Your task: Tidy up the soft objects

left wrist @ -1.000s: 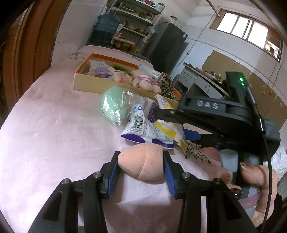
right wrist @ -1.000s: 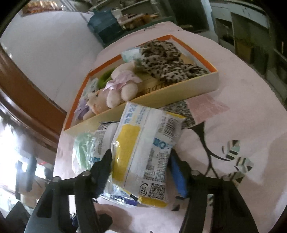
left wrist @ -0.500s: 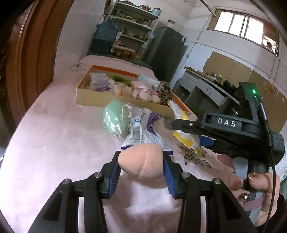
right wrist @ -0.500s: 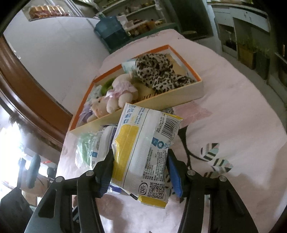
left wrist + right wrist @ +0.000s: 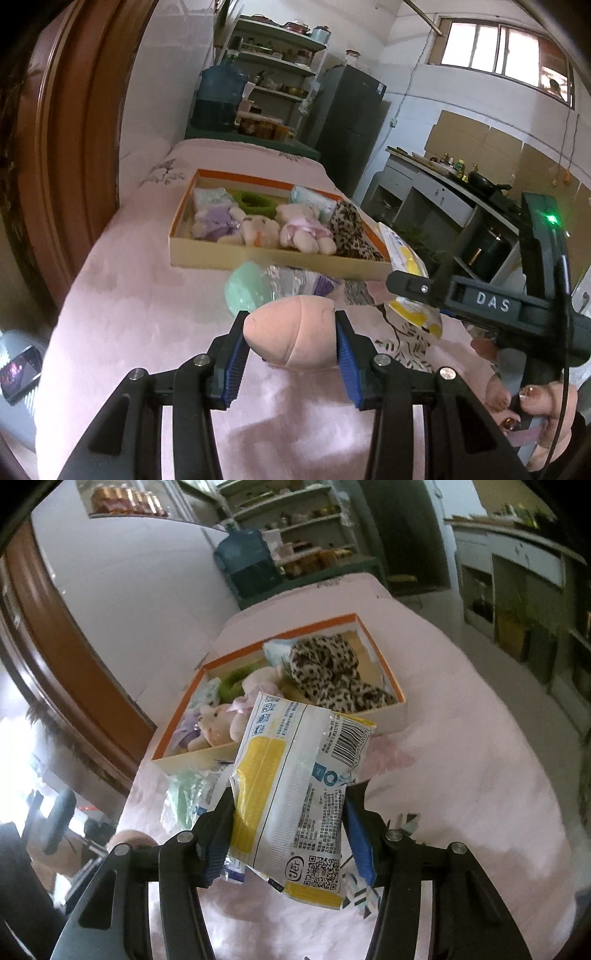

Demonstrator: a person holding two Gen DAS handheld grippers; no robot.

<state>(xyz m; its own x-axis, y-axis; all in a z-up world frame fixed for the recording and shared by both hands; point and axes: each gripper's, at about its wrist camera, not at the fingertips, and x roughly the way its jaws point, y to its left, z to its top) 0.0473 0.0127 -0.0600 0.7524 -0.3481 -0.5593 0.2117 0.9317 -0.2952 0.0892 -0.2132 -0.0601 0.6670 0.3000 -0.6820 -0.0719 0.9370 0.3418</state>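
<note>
1. Over the near end of the pink bed (image 5: 140, 332), the left gripper (image 5: 291, 343) is clenched on a peach sponge (image 5: 291, 339); both blue pads (image 5: 236, 365) press its sides, and it hangs clear of the cover.
2. Right beside it, the right gripper (image 5: 291, 812) grasps a yellow-and-white packet (image 5: 295, 797) by its long edges, barcode end pointing away, QR end hanging below the fingers.
3. From the left wrist view, that packet (image 5: 406, 258) shows past the black right tool, with a hand (image 5: 532, 410) wrapped round its handle at the right edge.
4. Middle of the bed: an orange-rimmed box (image 5: 266, 258) sits lengthwise, holding plush bears (image 5: 303, 232), a green ring (image 5: 255, 201), small packs and a leopard cloth (image 5: 332, 675) at its right end.
5. Just in front of the box's near wall lie a mint pad (image 5: 245, 291) in clear wrap and a purple-and-white pack (image 5: 325, 286), touching each other.
6. Far end: shelves (image 5: 277, 74), a water jug (image 5: 221, 92) and a dark fridge (image 5: 347, 122) stand beyond the bed.
</note>
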